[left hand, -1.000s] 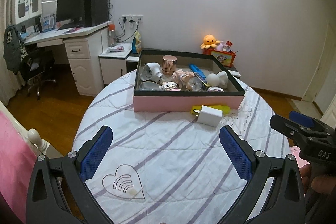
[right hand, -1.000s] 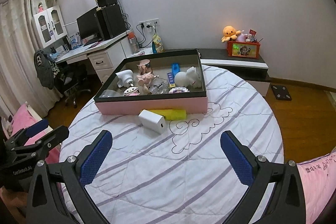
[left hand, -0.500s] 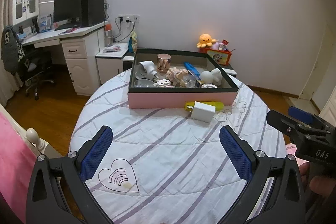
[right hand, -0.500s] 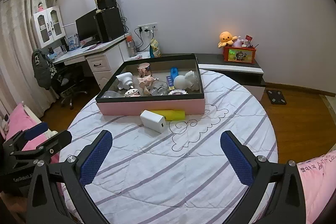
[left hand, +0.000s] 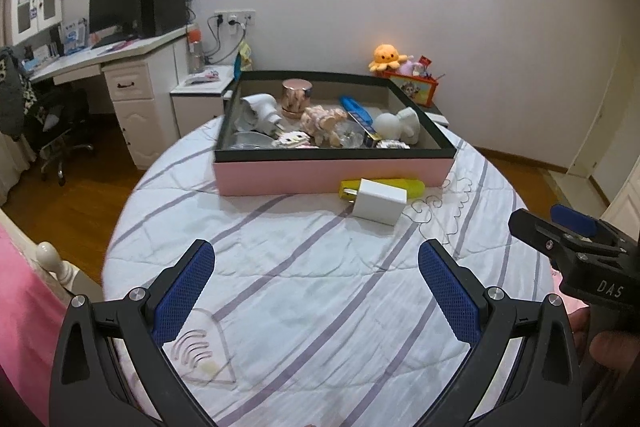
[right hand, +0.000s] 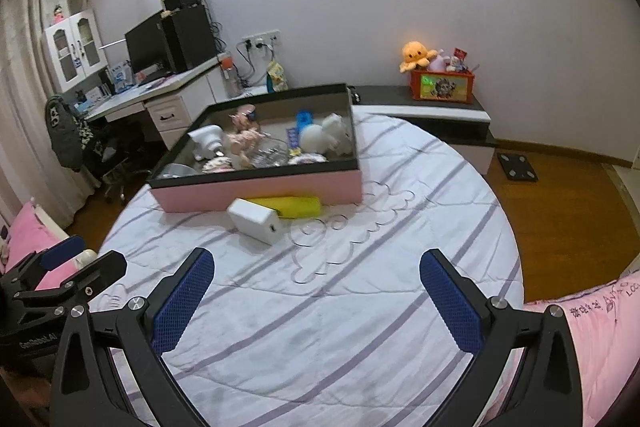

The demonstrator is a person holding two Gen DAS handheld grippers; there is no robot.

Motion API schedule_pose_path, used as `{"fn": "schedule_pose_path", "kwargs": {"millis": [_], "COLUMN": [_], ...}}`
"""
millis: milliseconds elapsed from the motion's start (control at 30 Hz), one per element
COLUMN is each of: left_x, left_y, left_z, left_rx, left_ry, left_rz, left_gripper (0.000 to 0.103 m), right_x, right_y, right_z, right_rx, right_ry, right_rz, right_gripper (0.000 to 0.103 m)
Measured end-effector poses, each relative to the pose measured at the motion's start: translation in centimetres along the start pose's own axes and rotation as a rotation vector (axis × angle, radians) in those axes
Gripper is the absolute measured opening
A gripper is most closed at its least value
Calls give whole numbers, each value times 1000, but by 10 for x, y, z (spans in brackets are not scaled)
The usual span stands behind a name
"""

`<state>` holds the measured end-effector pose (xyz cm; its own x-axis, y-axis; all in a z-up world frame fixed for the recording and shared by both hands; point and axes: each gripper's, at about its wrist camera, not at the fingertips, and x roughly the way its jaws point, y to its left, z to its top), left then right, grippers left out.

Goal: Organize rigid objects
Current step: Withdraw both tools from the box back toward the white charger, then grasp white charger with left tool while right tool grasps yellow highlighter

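We held the left gripper (left hand: 316, 291) and the right gripper (right hand: 316, 293) spread wide above the round table (left hand: 320, 307), nothing between the blue pads. The white charger block (left hand: 378, 201) lay on the striped cloth, its metal prongs pointing left, touching the yellow cylinder (left hand: 408, 185) that lay along the pink box (left hand: 332, 173). The box, black-rimmed, held a jumble of small things.
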<state>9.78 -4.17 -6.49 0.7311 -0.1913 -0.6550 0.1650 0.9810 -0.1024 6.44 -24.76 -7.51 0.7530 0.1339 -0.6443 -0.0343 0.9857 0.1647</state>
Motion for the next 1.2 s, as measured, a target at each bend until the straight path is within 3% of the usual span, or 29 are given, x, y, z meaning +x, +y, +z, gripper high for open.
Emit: {"fn": "schedule_pose_path", "kwargs": {"millis": [733,833,867,900,1033,1200], "left_x": [134,142,144,146,140,118], "left_y": [-40,-39,-38,-36,-30,-5], "left_z": [19,21,21,22,18,10], "left_rx": [56,48,42,42,37,15], "left_ry": [140,154,165,170,159,133], "left_rz": [-17,-58,-90,-100,-124,-77], "left_gripper": [102,86,73,68,67,67], "right_x": [84,92,94,95,100,104], "right_y": [-46,-43,-42,-40,-31,-17], "right_z": [3,4,4,4,5,6], "right_rx": [55,50,46,44,29,10], "right_ry": [136,149,152,154,163,173], "right_rz": [-29,-27,-24,-22,-13,-3], "right_gripper": [103,103,103,103,103,103]}}
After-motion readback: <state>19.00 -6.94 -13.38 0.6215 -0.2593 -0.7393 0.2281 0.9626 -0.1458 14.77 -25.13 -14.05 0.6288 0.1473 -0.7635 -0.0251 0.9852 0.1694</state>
